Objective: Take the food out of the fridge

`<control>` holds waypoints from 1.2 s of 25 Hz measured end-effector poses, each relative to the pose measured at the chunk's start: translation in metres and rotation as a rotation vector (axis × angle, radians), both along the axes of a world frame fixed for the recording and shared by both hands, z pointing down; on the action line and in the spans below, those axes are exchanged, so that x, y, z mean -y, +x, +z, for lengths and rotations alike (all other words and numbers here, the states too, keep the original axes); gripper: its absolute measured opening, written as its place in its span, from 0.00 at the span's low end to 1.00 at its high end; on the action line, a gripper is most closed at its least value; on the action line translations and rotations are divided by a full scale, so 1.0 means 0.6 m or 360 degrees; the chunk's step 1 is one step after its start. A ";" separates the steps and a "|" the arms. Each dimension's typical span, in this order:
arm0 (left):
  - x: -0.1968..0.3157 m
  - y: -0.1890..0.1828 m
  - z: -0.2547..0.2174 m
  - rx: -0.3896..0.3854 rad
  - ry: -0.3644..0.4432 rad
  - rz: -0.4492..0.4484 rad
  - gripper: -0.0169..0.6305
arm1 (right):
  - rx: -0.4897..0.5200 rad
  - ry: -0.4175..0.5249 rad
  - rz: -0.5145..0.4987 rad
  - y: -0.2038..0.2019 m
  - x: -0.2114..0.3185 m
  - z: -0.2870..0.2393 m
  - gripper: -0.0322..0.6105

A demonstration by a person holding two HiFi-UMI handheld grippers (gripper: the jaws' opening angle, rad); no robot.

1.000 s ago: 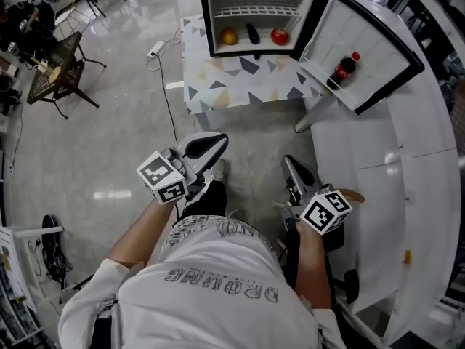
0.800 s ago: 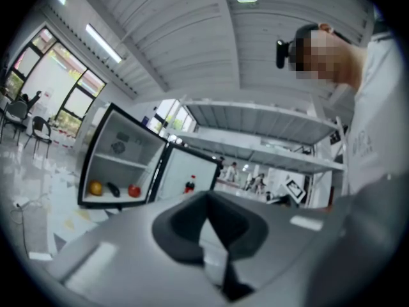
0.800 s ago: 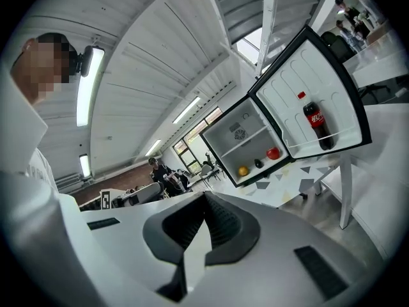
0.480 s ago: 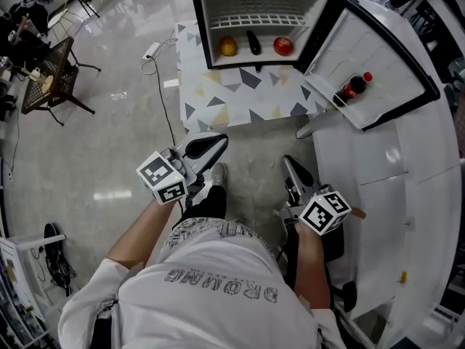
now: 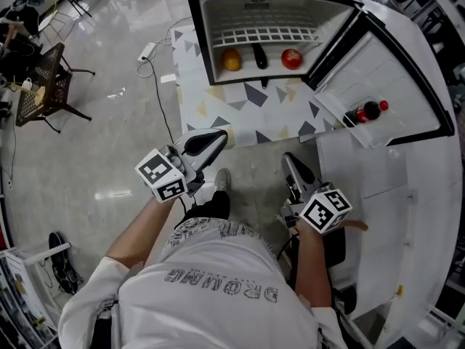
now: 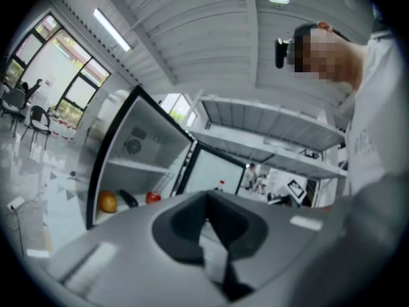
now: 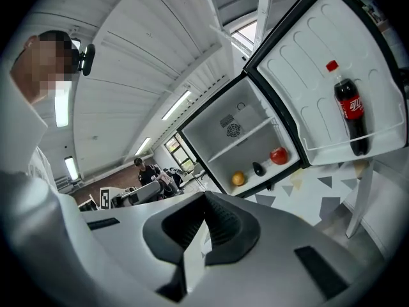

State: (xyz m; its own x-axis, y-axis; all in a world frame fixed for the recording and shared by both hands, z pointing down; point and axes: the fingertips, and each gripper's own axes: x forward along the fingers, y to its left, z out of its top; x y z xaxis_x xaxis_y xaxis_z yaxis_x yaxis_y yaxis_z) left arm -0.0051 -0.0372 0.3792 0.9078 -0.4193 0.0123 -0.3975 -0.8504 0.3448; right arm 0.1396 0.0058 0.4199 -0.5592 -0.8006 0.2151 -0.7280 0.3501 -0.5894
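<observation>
Facing the open fridge (image 5: pixel 211 20), you hold the left hand-held gripper (image 5: pixel 218 138) and right hand-held gripper (image 5: pixel 288 161) pressed together, empty. An orange (image 5: pixel 232 60), dark vegetable (image 5: pixel 260 56) and red fruit (image 5: pixel 291 59) lie inside it.

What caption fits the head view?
Open fridge ahead: orange fruit, dark vegetable, red fruit inside; cola bottle in door.

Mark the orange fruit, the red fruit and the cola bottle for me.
orange fruit (image 5: pixel 232 59), head view, middle of its skin.
red fruit (image 5: pixel 291 59), head view, middle of its skin.
cola bottle (image 7: pixel 352 106), right gripper view, on its red label.
</observation>
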 end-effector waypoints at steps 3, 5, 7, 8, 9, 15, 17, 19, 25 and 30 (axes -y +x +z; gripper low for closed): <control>0.044 -0.008 0.001 -0.0003 0.0000 0.0023 0.04 | -0.0015 -0.0010 0.0014 -0.012 0.042 -0.003 0.03; 0.072 -0.014 0.004 -0.0005 -0.0005 0.0029 0.04 | -0.0023 -0.0017 0.0025 -0.018 0.069 -0.003 0.03; 0.097 -0.018 0.006 0.0000 -0.0008 0.0037 0.04 | -0.0027 -0.0025 0.0037 -0.023 0.096 -0.001 0.03; 0.108 -0.020 0.007 0.0007 -0.0006 0.0045 0.04 | -0.0029 -0.0028 0.0043 -0.026 0.110 0.000 0.03; 0.119 -0.022 0.008 0.0015 -0.0003 0.0054 0.04 | -0.0033 -0.0030 0.0047 -0.029 0.123 0.000 0.03; 0.175 -0.037 0.018 0.0052 0.0011 0.0090 0.04 | -0.0084 -0.0030 0.0060 -0.047 0.195 0.006 0.03; 0.190 -0.043 0.022 0.0054 0.0010 0.0090 0.04 | -0.0096 -0.0028 0.0062 -0.051 0.215 0.006 0.03; 0.202 -0.049 0.025 0.0056 0.0011 0.0084 0.04 | -0.0106 -0.0024 0.0062 -0.056 0.232 0.007 0.03; 0.229 -0.064 0.035 0.0086 0.0007 0.0045 0.04 | -0.0173 0.0004 0.0037 -0.073 0.282 0.014 0.03; 0.242 -0.077 0.049 0.0131 -0.0001 -0.0024 0.04 | -0.0246 0.0040 -0.0017 -0.086 0.327 0.029 0.03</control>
State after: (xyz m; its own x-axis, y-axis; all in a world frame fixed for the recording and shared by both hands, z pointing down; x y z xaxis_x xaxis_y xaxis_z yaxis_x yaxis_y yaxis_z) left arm -0.0515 -0.1822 0.4085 0.8974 -0.4326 0.0870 -0.4370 -0.8440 0.3109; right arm 0.0880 -0.1904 0.4370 -0.5297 -0.8010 0.2789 -0.8054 0.3719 -0.4616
